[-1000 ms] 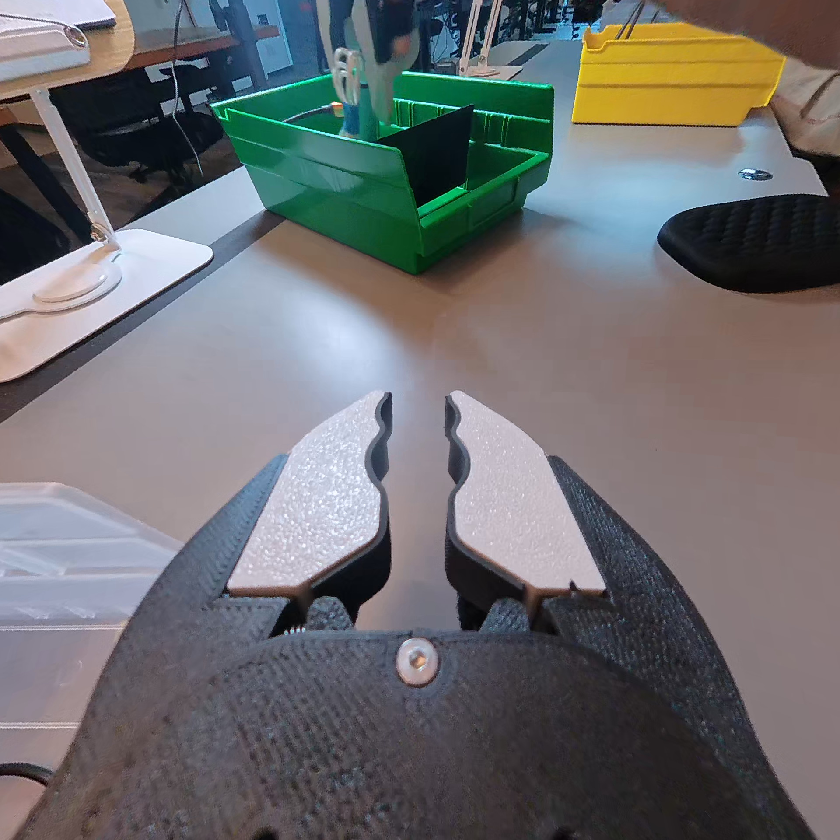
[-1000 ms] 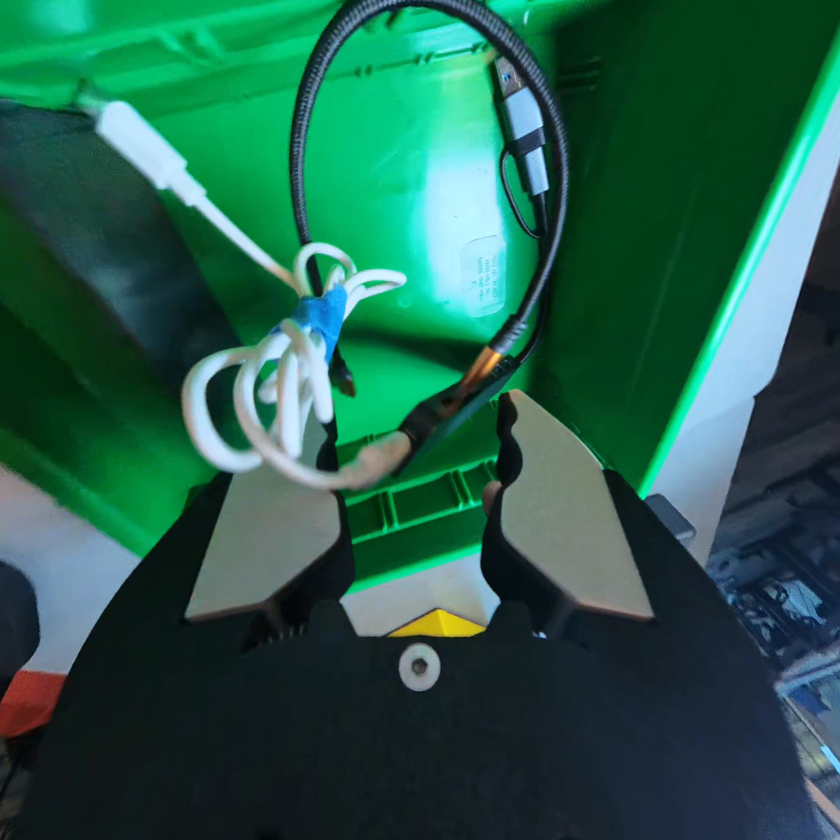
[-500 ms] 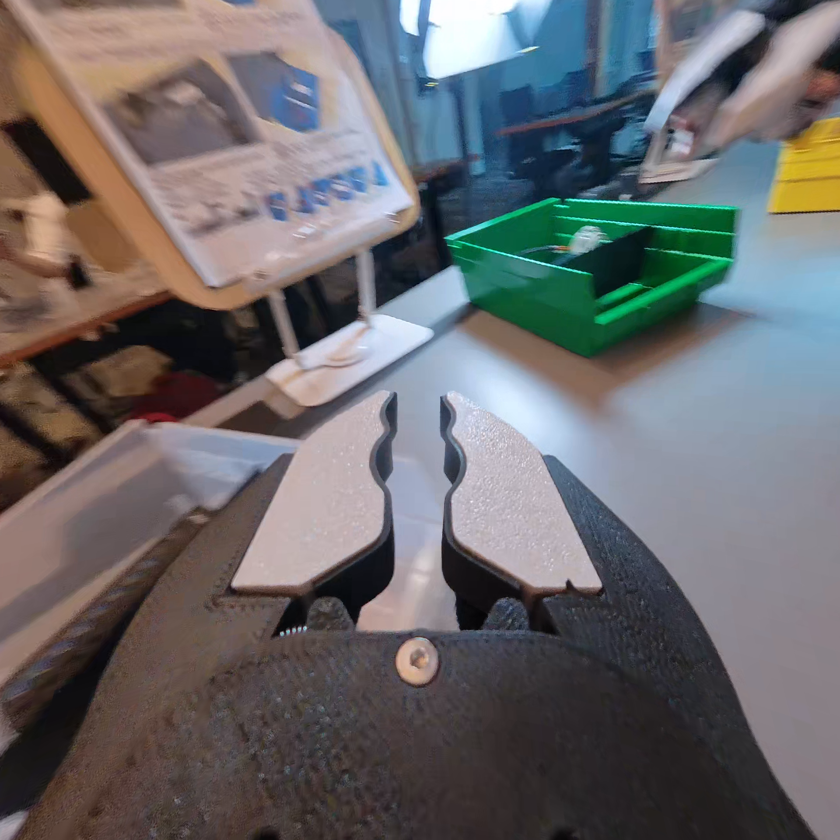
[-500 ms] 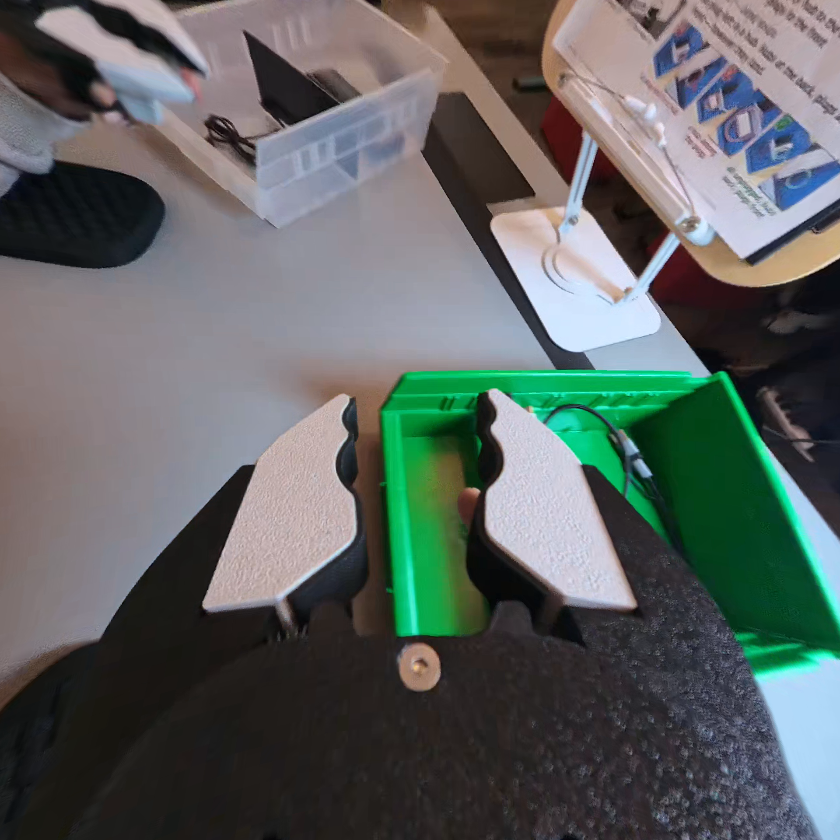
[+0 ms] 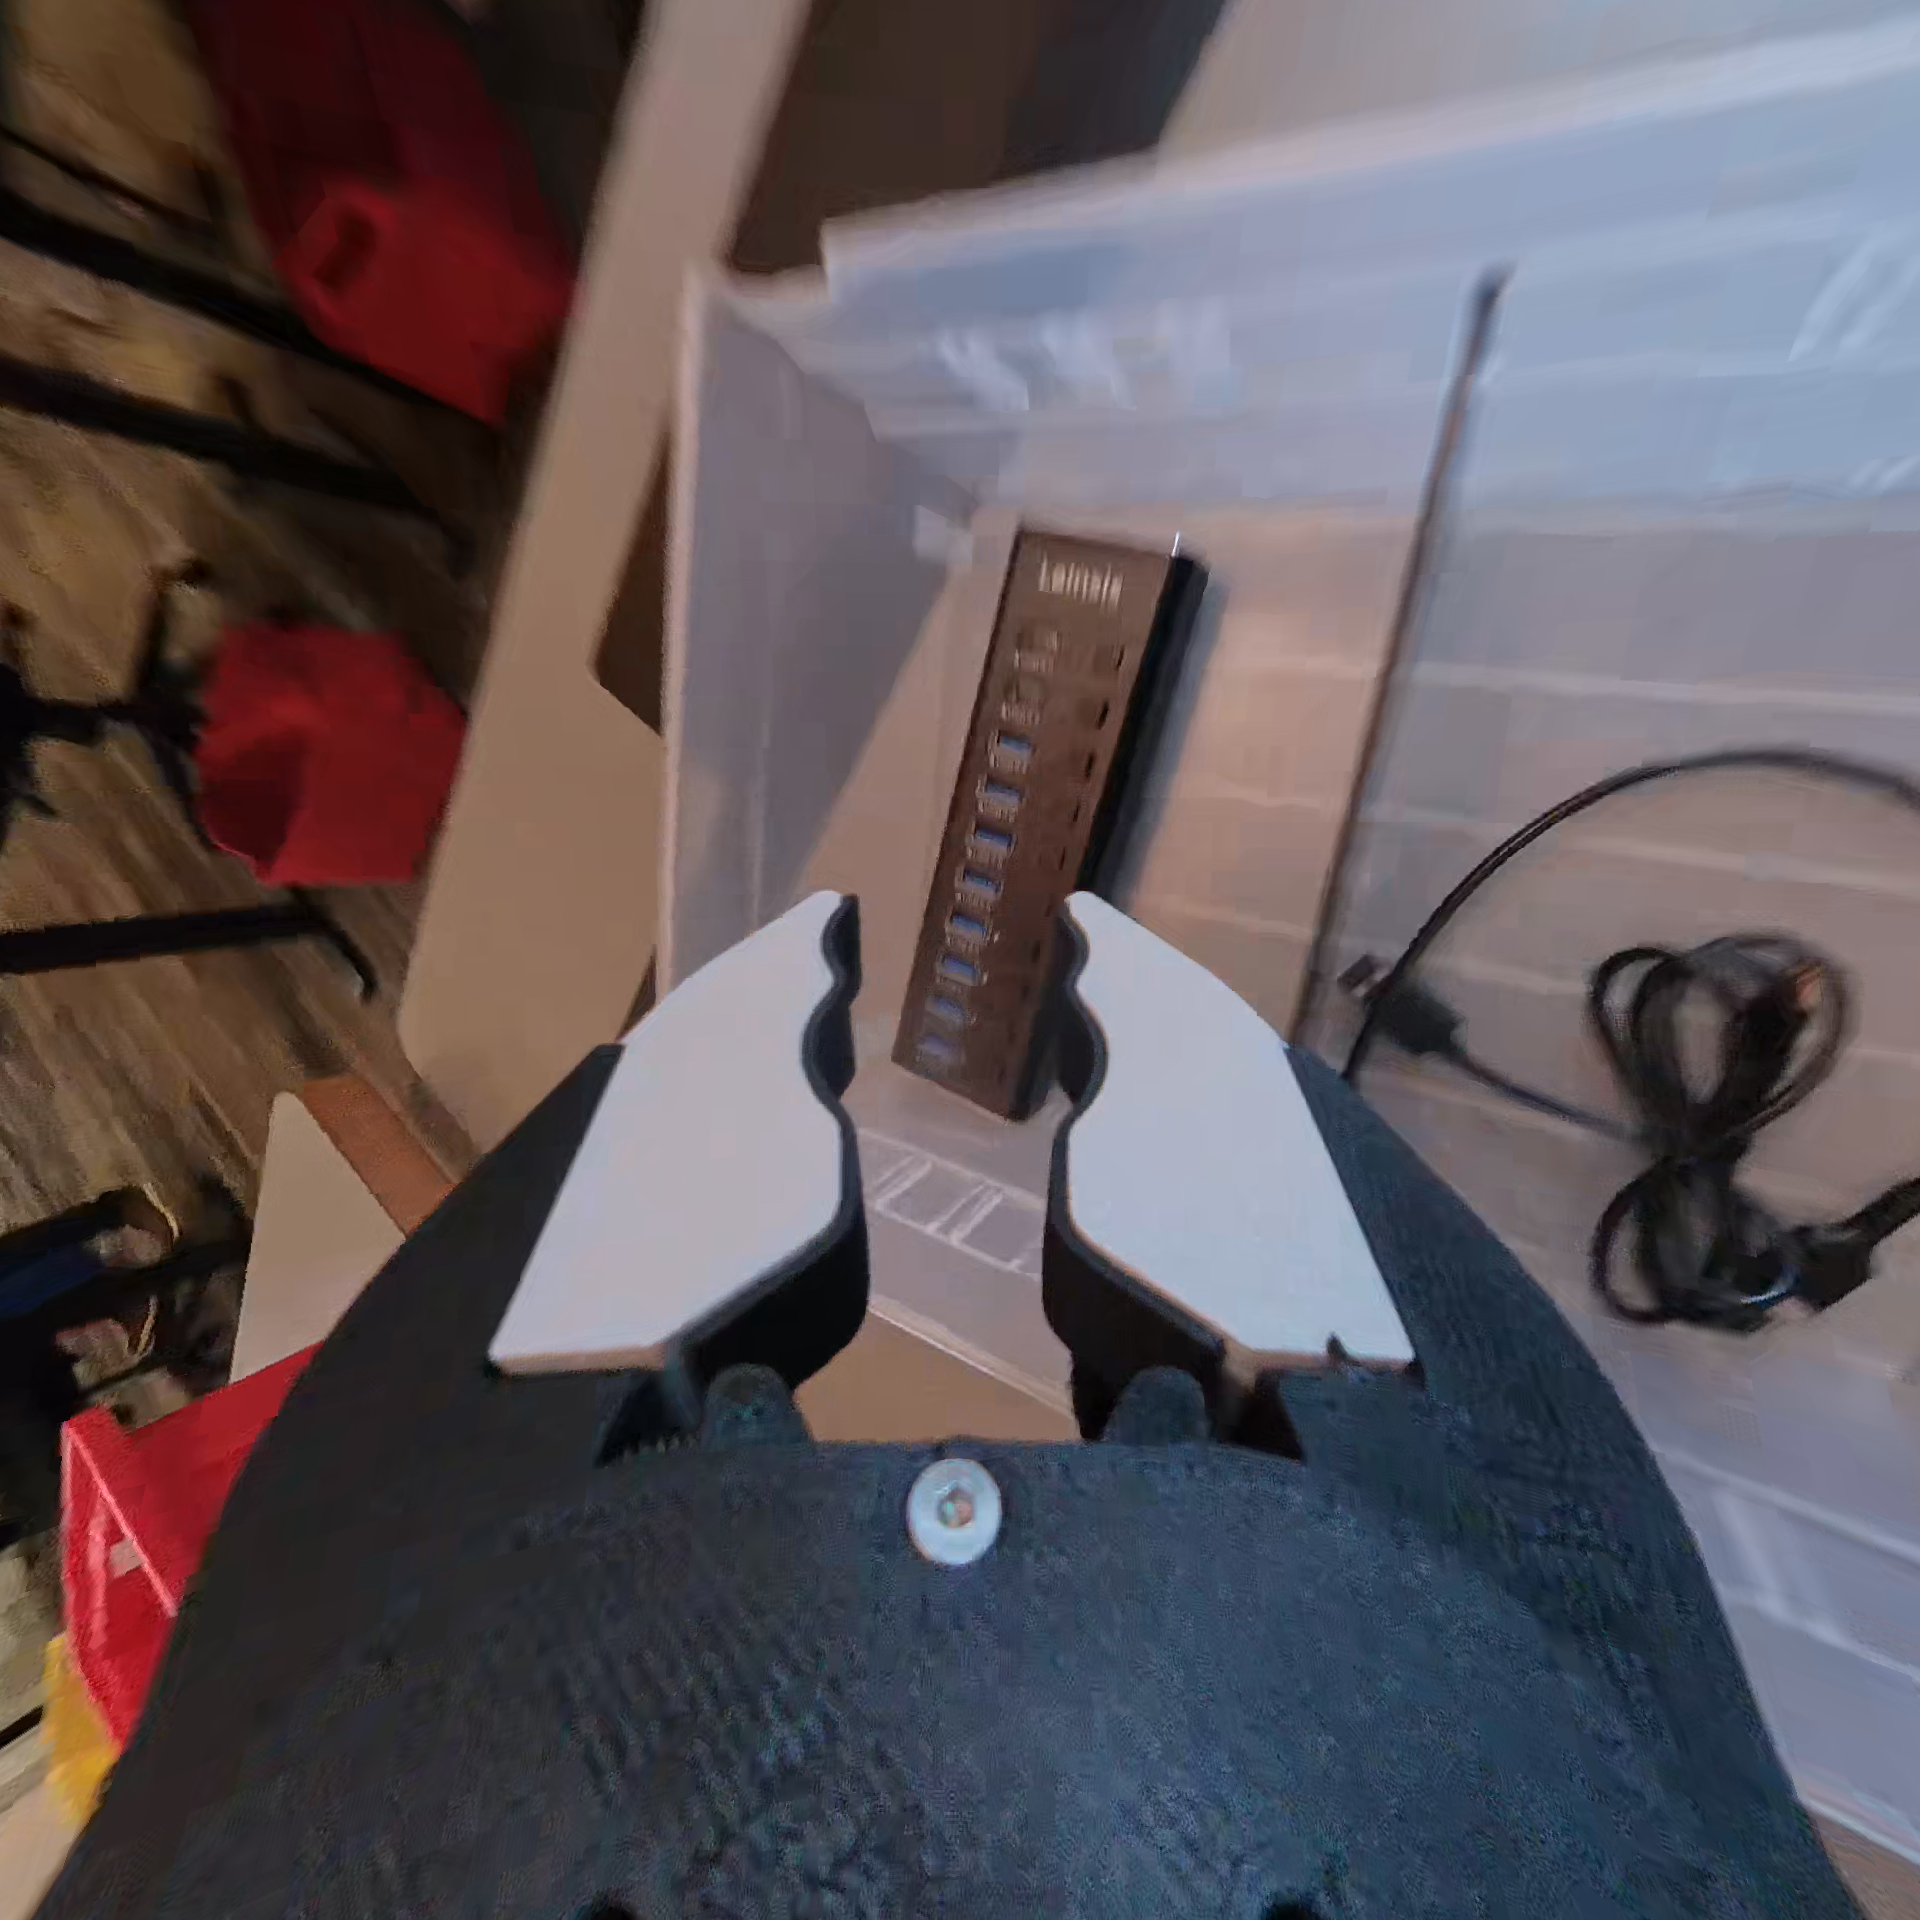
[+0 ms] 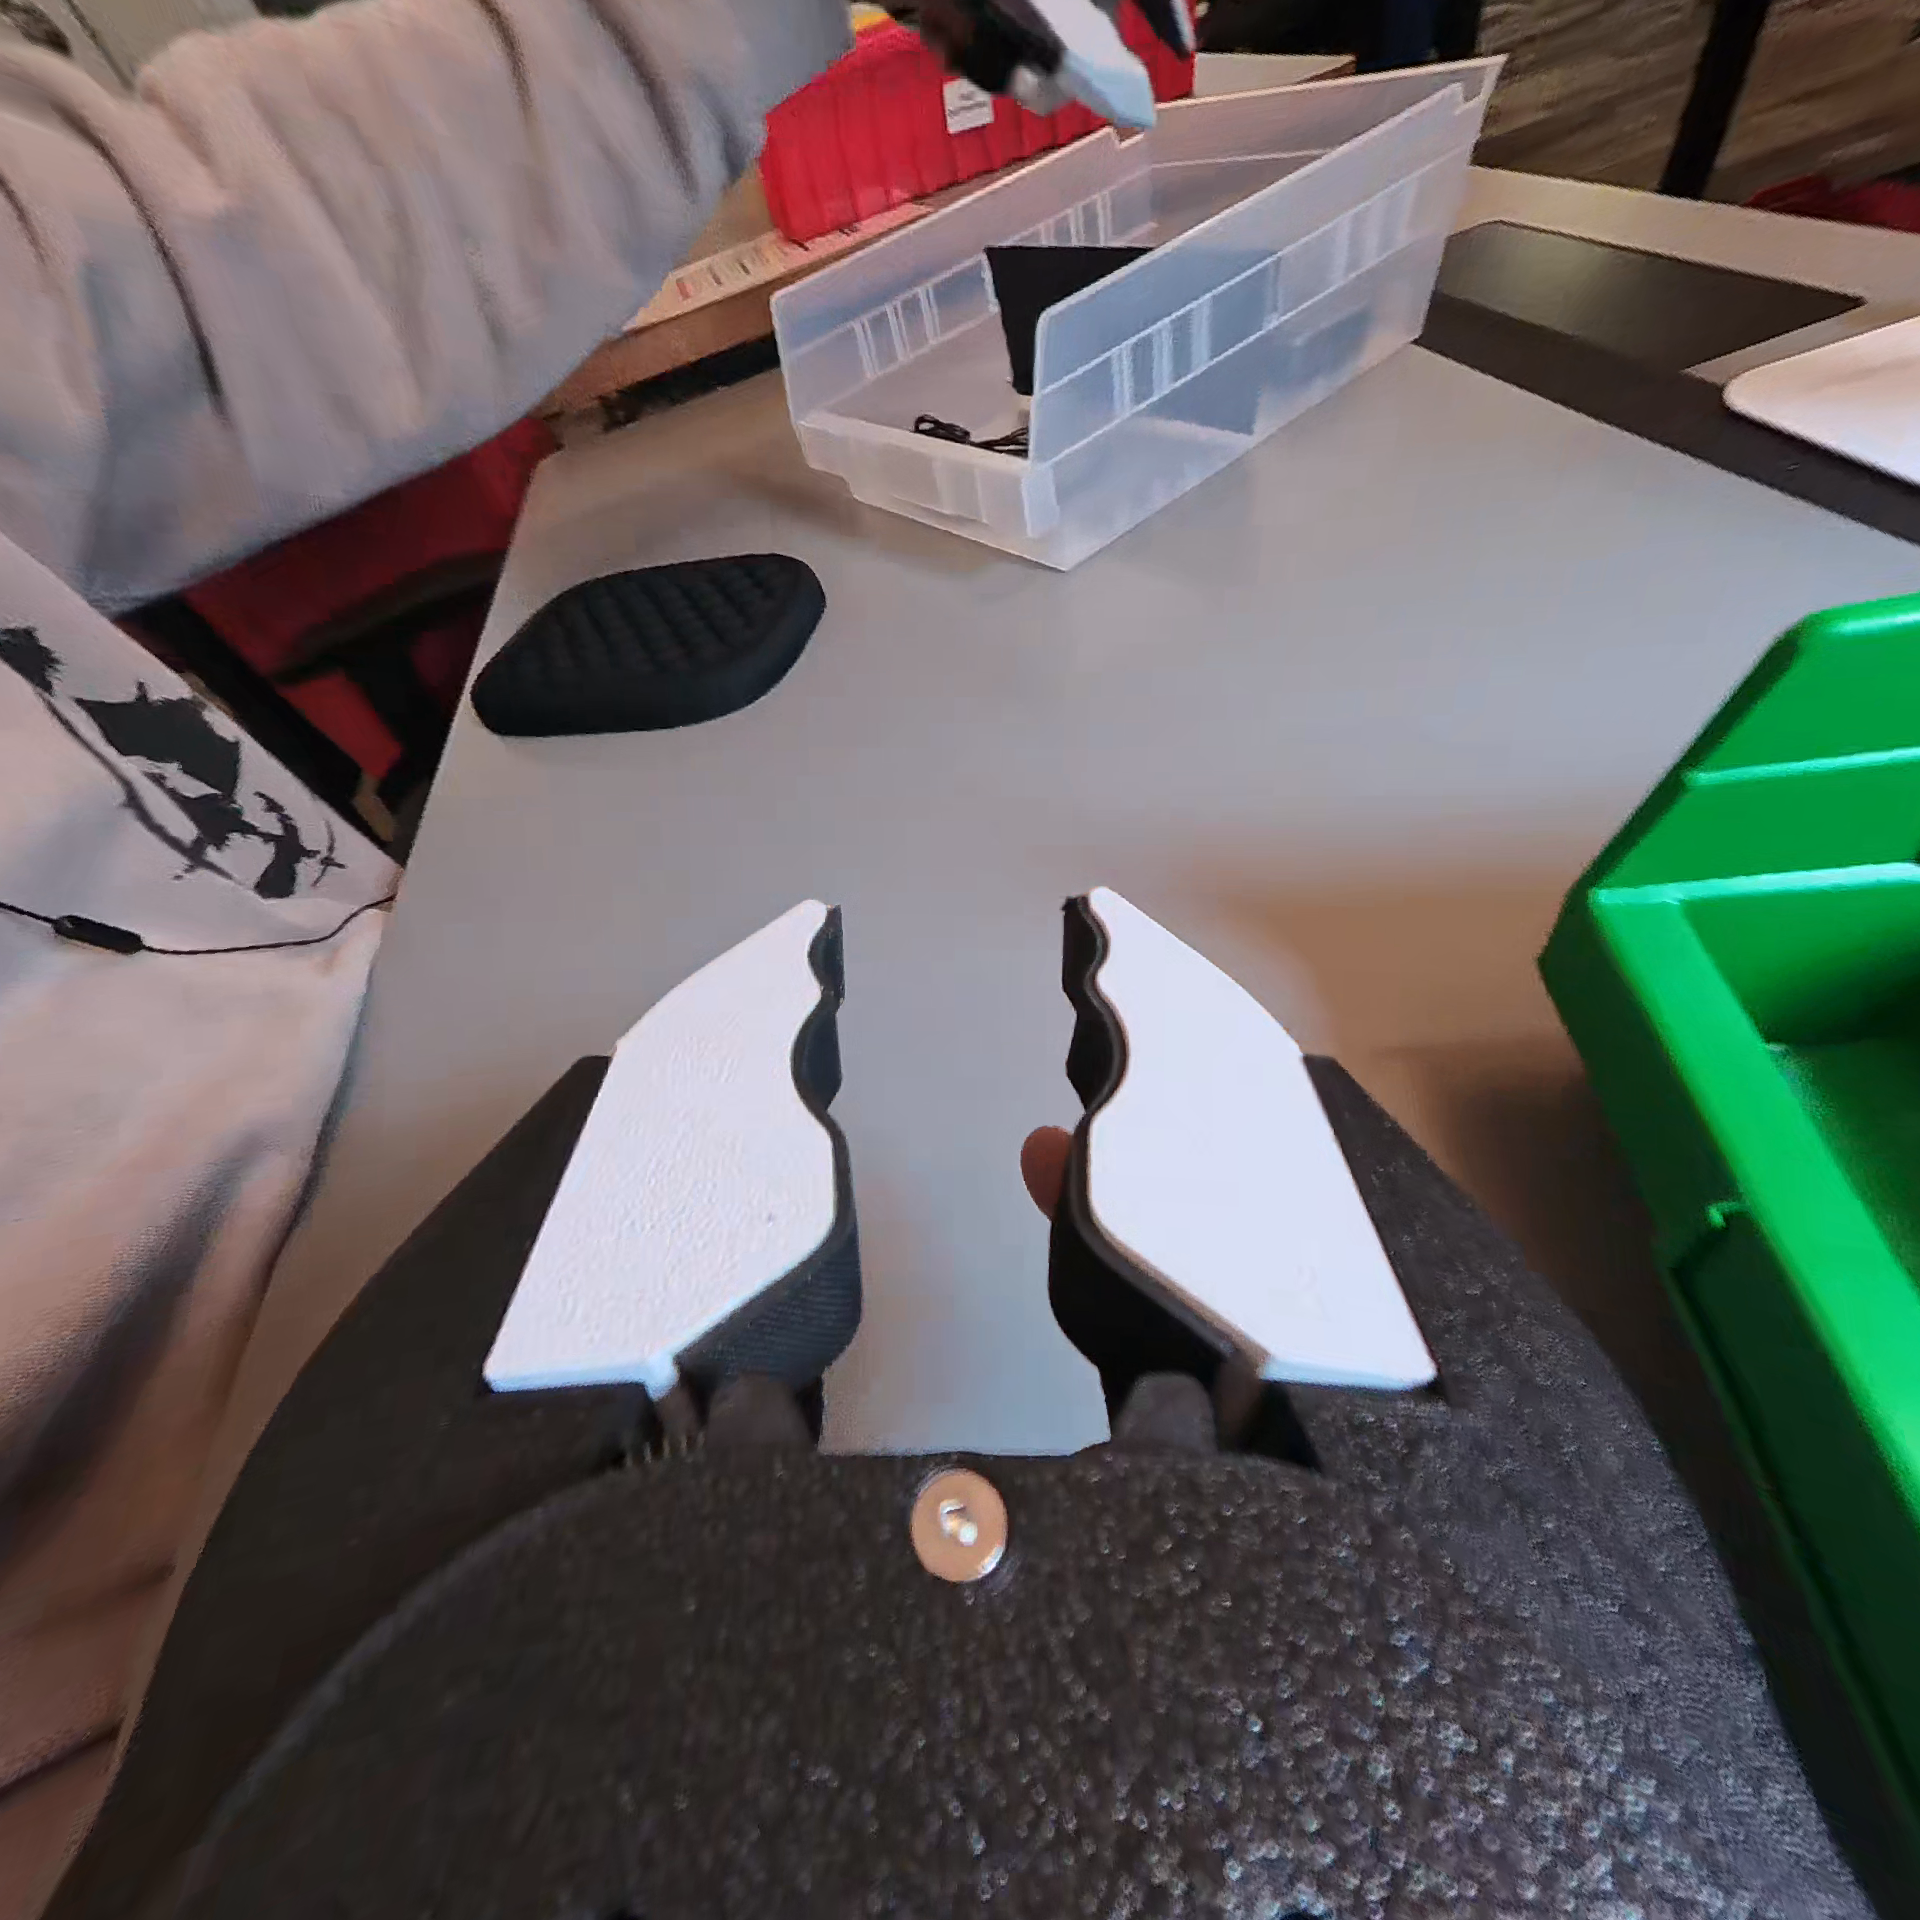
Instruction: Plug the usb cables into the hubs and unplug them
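Here a blurred, unreadable logo tops the dark hub [image 5: 1049,821], lying beyond the left gripper [image 5: 961,914]; both it and the right gripper [image 6: 951,914] gape empty

I am working at a grey desk [image 6: 1299,665] in what looks like an office or lab workspace, with plastic parts bins, one clear [image 6: 1226,343] and one green [image 6: 1766,997], a black wrist rest [image 6: 644,644] and a white stand base [image 6: 1860,405].
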The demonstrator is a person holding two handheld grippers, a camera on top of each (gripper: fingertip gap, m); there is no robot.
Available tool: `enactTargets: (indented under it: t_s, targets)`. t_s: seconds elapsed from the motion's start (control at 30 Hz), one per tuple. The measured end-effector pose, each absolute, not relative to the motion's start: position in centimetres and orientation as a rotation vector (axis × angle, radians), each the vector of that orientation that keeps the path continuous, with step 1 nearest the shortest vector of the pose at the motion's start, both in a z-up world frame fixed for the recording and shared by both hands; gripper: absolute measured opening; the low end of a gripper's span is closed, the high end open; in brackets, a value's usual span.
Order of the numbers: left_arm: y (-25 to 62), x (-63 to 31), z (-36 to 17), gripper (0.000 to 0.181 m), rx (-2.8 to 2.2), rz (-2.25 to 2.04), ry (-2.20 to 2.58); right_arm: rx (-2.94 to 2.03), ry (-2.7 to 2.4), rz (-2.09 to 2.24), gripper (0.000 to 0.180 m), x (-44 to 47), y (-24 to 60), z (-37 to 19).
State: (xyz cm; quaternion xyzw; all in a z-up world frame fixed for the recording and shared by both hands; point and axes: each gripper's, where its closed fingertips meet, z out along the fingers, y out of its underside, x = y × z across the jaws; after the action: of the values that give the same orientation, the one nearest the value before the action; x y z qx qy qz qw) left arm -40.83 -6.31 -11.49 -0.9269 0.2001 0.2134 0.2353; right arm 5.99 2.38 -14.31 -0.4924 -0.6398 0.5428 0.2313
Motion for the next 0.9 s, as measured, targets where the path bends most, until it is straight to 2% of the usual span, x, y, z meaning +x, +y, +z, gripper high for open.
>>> enactTargets:
  t_s: [0.03, 0.27, 0.33, 0.5, 0.6, 0.73, 0.9]
  targets:
    - [-6.2, -42.0, -12.9, 0.041, -2.635, 0.584, 0.591, -1.34, -1.778, 1.497, 0.041, 5.9, 2.1, -14.4]
    - [-6.2, -44.5, -21.2, 0.065, -3.024, 0.324, 0.789, -1.307, -1.787, 1.547, 0.041, 7.5, 2.0, -14.9]
    - [-6.1, -44.5, -22.5, 0.059, -3.064, 0.233, 0.8, -1.326, -1.736, 1.604, 0.041, 7.7, 2.5, -14.8]
    - [-6.0, -44.4, -22.6, 0.059, -3.047, 0.173, 0.829, -1.343, -1.723, 1.622, 0.04, 7.6, 3.0, -15.0]
    - [-5.4, -43.3, -20.5, 0.058, -2.899, 0.177, 0.79, -1.33, -1.74, 1.615, 0.039, 7.7, 2.7, -15.2]
    - [-4.8, -40.5, -13.8, 0.058, -2.64, 0.221, 0.746, -1.31, -1.757, 1.587, 0.037, 7.8, 2.2, -15.4]
    - [-4.1, -29.8, -4.8, 0.058, -2.225, 0.132, 0.811, -1.264, -1.7, 1.464, 0.036, 6.5, 1.9, -14.5]
